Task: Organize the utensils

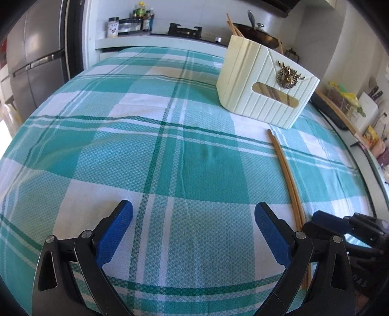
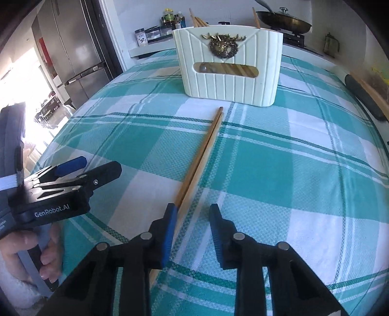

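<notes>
On the checked green-and-white cloth covering the surface (image 2: 304, 175) I see a pair of wooden chopsticks (image 2: 206, 148) lying side by side, far tips pointing at the cream ribbed utensil holder (image 2: 231, 65) and stopping just short of its base. Holder stands upright, has a brass stag-head badge (image 2: 222, 46) on the front and a slot window below it; more chopsticks (image 2: 198, 20) stick out of its top. My right tongs (image 2: 192, 218) are spread apart and straddle the near end of the pair, left pad (image 2: 170, 228) touching or nearly touching the sticks, right pad clear of them; not clamped. My left tongs (image 1: 193, 218) are spread wide over bare cloth, nothing between them, with the chopsticks (image 1: 287, 175) off to their right side. From the right wrist view the left tongs (image 2: 97, 170) sit well left of the sticks. Fridge (image 2: 73, 48) and a lidded pan (image 2: 284, 21) in the background
</notes>
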Demonstrator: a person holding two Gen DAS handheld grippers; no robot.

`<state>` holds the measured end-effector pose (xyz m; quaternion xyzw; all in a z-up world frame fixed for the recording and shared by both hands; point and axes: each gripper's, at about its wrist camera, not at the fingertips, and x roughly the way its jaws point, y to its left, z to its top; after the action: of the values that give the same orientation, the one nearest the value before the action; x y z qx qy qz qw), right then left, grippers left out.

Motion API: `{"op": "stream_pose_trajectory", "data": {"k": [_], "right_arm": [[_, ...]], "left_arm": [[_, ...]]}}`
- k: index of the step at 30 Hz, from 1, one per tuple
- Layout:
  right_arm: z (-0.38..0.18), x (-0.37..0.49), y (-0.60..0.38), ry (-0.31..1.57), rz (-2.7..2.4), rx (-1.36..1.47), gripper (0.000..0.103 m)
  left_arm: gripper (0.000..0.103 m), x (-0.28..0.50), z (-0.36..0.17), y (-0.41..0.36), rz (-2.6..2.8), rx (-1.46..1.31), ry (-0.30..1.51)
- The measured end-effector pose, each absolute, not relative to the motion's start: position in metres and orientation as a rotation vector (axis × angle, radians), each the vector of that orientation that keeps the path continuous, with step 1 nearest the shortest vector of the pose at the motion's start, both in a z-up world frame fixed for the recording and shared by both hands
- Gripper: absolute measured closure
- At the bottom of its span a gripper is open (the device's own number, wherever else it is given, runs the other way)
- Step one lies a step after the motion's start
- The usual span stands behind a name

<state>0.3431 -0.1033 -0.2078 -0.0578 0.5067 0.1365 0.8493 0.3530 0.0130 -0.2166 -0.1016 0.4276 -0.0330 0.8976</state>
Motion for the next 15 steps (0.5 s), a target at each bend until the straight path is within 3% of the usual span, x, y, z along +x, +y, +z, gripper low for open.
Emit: {"op": "stream_pose_trajectory", "data": {"k": [4,7,15], "right_arm": [[-0.209,0.338,-0.09,1.049,0.275,-0.208,0.079],[-0.211,0.34,-0.09,1.048,0.232,-0.272,0.092],[-0.205,0.34,-0.127,1.016,0.094,-0.287,0.096]], "left_arm": [[0.003,0.353,-0.216,0.013,-0.066,-0.206,0.887],[0.003,0.353,-0.217,0.012,-0.067,-0.208,0.887],[0.003,0.352,-0.216,0.013,-0.067,-0.206,0.888]]}}
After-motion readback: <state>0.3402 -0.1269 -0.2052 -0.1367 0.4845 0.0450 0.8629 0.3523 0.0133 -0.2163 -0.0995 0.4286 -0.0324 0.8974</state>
